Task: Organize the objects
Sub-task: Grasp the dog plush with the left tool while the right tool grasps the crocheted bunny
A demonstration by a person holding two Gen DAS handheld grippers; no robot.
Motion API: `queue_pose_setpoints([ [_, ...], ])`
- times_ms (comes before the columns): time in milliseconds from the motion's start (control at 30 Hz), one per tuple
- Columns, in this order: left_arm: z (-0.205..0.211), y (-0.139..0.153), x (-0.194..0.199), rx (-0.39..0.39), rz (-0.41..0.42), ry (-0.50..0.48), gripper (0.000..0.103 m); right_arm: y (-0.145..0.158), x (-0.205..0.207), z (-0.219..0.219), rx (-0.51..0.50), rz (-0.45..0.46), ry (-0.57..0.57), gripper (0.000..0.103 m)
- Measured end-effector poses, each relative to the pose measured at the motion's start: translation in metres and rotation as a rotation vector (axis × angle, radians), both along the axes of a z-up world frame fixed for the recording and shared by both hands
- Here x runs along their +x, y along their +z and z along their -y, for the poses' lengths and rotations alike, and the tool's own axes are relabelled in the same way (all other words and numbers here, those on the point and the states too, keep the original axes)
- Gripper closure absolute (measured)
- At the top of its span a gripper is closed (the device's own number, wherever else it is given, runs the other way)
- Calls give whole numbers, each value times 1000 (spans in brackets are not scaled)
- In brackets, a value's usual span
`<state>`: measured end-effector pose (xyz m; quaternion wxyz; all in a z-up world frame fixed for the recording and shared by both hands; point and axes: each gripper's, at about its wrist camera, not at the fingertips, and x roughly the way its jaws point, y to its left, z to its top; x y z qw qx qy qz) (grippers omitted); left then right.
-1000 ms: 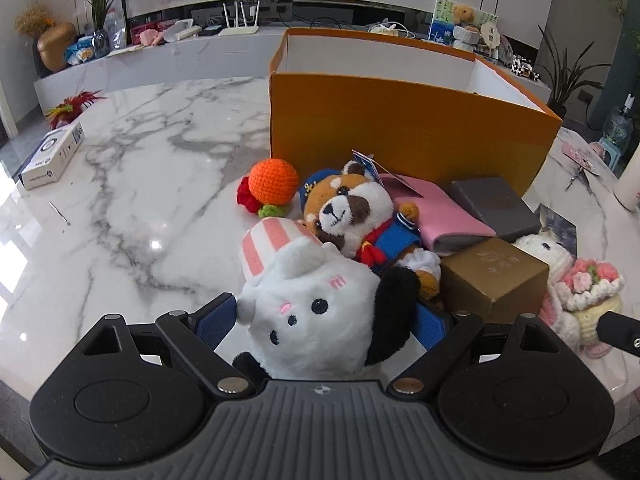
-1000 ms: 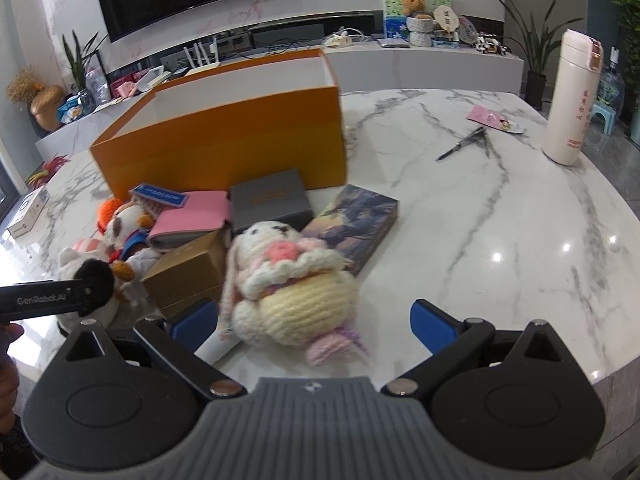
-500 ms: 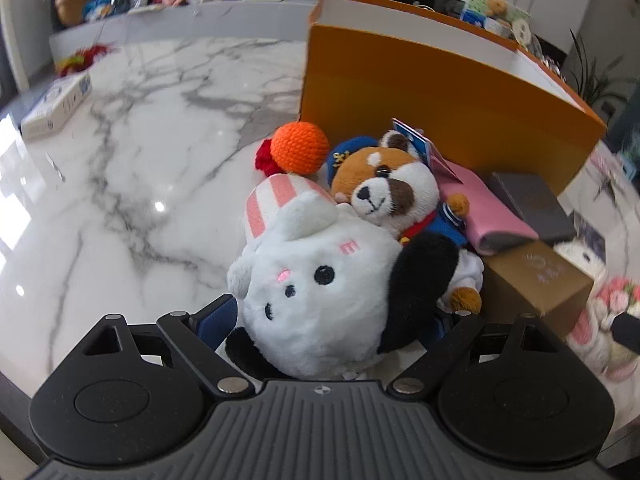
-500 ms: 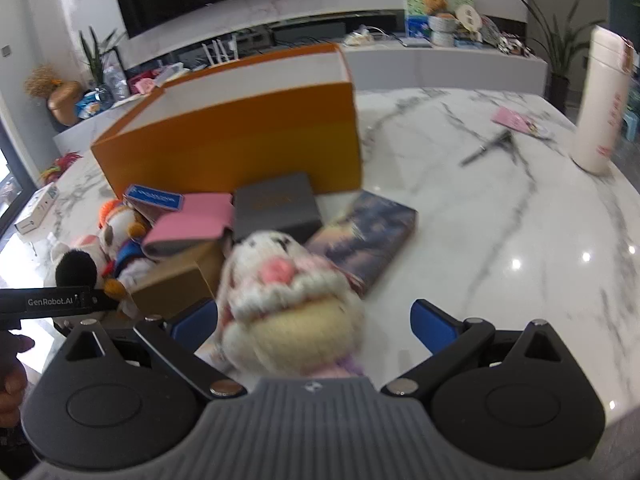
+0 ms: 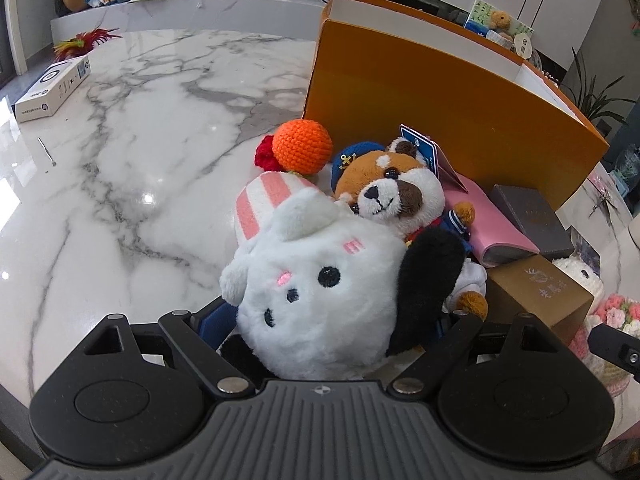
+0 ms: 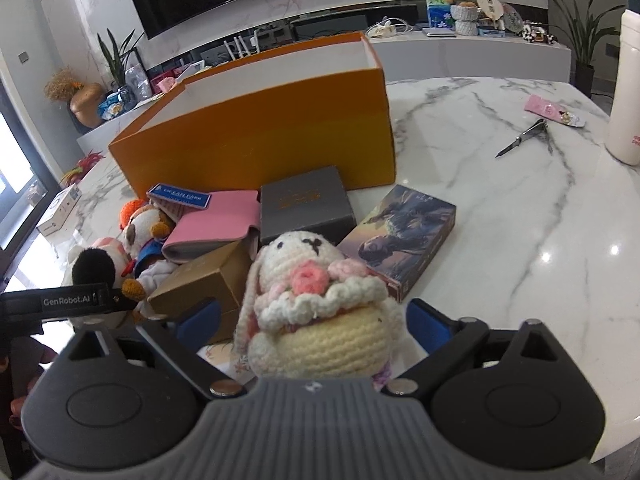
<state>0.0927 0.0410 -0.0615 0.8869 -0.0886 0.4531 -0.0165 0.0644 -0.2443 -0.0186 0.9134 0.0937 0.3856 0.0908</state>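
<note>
My left gripper [image 5: 328,320] is shut on a white plush dog [image 5: 316,296] with a black ear and pink striped hat. My right gripper [image 6: 316,320] is open, its blue pads either side of a crocheted bunny [image 6: 316,304]; the right pad stands apart from it. An open orange box [image 6: 256,128] stands behind the pile; it also shows in the left wrist view [image 5: 440,96]. Before it lie a brown bear plush [image 5: 392,196], an orange crocheted ball [image 5: 302,146], a pink wallet [image 6: 212,228], a grey box [image 6: 306,204], a gold box [image 6: 200,284] and a picture box [image 6: 404,236].
The marble table [image 5: 140,160] holds a white carton [image 5: 52,88] at far left. On the right lie scissors [image 6: 520,142], a pink card [image 6: 554,108] and a white thermos [image 6: 626,88]. The left gripper's arm [image 6: 60,300] shows in the right wrist view.
Both grippers have pushed forward onto their toys. The left pads have closed on the white plush dog, which is raised and tilted. The bunny now sits deep between the right pads.
</note>
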Motion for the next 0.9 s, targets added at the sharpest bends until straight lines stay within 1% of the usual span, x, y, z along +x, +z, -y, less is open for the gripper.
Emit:
queue_pose_setpoints([
  [100,0,0,-1,-3,3,3,1,-3,1,0,-21,-8,-1,14],
  [167,0,0,-1,8,6,-5,1,-3,1,-1,-25,-5,1,14],
  [267,5,-1,-3,49,10,-16,1,-5,3,-1,-40,-3,3,14],
  [367,12,-3,-3,108,7,-33,1,-7,7,-3,-57,-1,3,14],
  [433,15,-3,-4,129,9,-40,1,-8,8,-2,-59,-3,5,13],
  [633,11,-4,-5,110,29,-8,1,-14,11,5,2,-25,-1,10],
  [767,10,-5,-7,98,49,23,1,-15,9,3,-7,-11,5,10],
  [900,11,-4,-6,114,44,9,1,-16,8,4,-1,-2,3,10],
])
